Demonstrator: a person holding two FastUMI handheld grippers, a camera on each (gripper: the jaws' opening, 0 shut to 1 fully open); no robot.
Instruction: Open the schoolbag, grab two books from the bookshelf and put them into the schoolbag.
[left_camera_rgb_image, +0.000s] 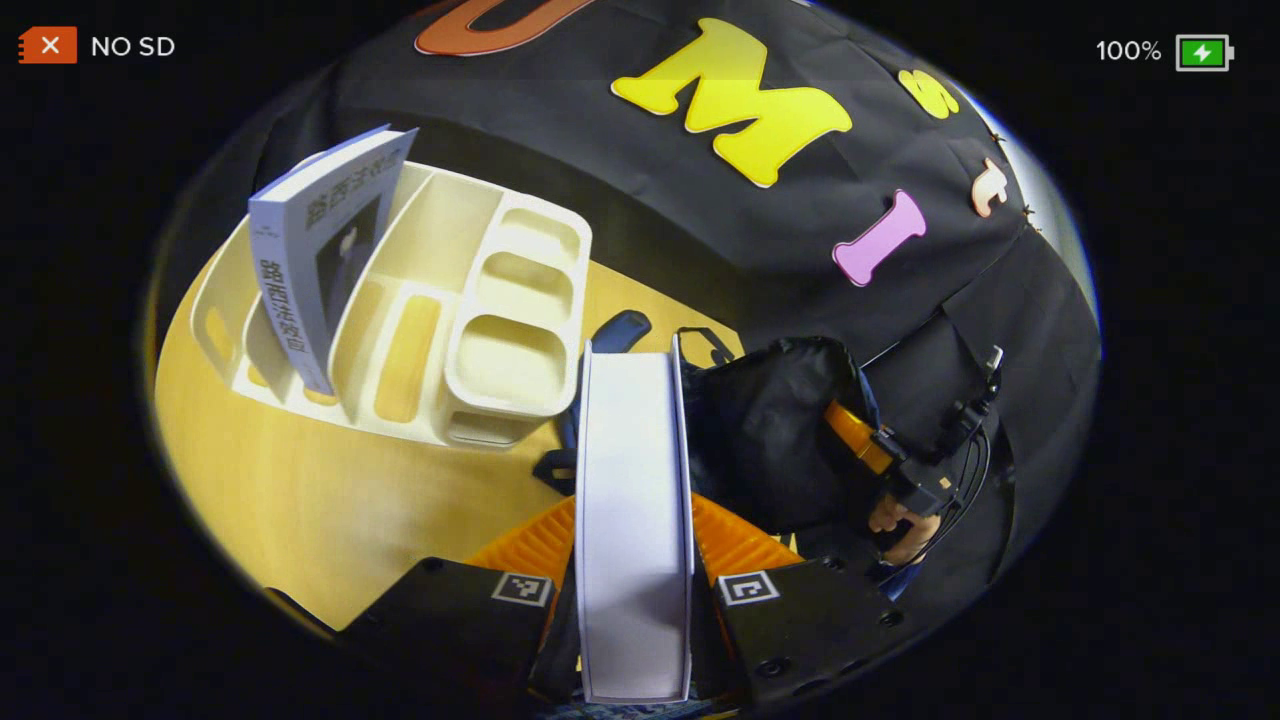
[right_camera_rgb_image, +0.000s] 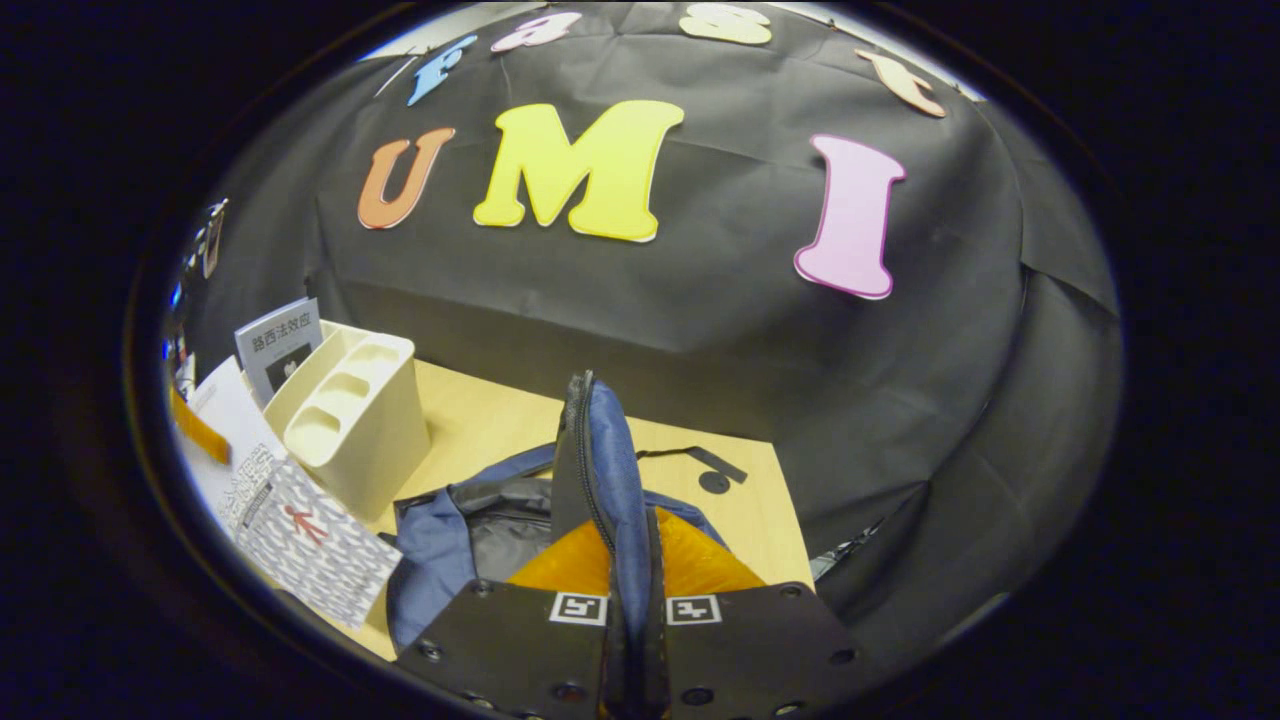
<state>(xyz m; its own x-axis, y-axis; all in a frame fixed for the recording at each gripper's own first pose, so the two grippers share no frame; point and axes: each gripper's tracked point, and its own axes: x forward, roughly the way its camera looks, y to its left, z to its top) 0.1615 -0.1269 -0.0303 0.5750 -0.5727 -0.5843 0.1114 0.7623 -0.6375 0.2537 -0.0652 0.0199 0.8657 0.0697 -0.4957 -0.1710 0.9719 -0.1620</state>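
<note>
Left gripper view: the left tongs (left_camera_rgb_image: 633, 560) are closed on a white-covered book (left_camera_rgb_image: 633, 500), seen edge-on with its page block facing the camera, both fingers pressing its covers. The book stands upright between them above the pale wooden surface (left_camera_rgb_image: 330, 520), with the dark blue fabric schoolbag (left_camera_rgb_image: 770, 430) just beyond it. To the left stands the cream plastic bookshelf with slotted dividers and three cup-like compartments (left_camera_rgb_image: 500, 300); a second, grey-white book with a dark cover panel (left_camera_rgb_image: 320, 250) leans tilted in one of its slots. At the right, farther off, a hand (left_camera_rgb_image: 900, 525) holds the other gripper at the schoolbag's far side. Right gripper view: the right tongs (right_camera_rgb_image: 632, 600) are clamped on the zippered rim of the schoolbag (right_camera_rgb_image: 600, 460), lifting that edge upright — the bag's mouth lies open to the left, showing a grey lining (right_camera_rgb_image: 505, 525). The bag rests on the surface (right_camera_rgb_image: 480, 420), a black strap (right_camera_rgb_image: 705, 462) trailing from it. The bookshelf (right_camera_rgb_image: 350, 420) stands to the left, near the bag, with the tilted book (right_camera_rgb_image: 280, 345) behind it, and the held book's patterned cover (right_camera_rgb_image: 300, 540) shows at the lower left — beside the open bag, not inside it.
</note>
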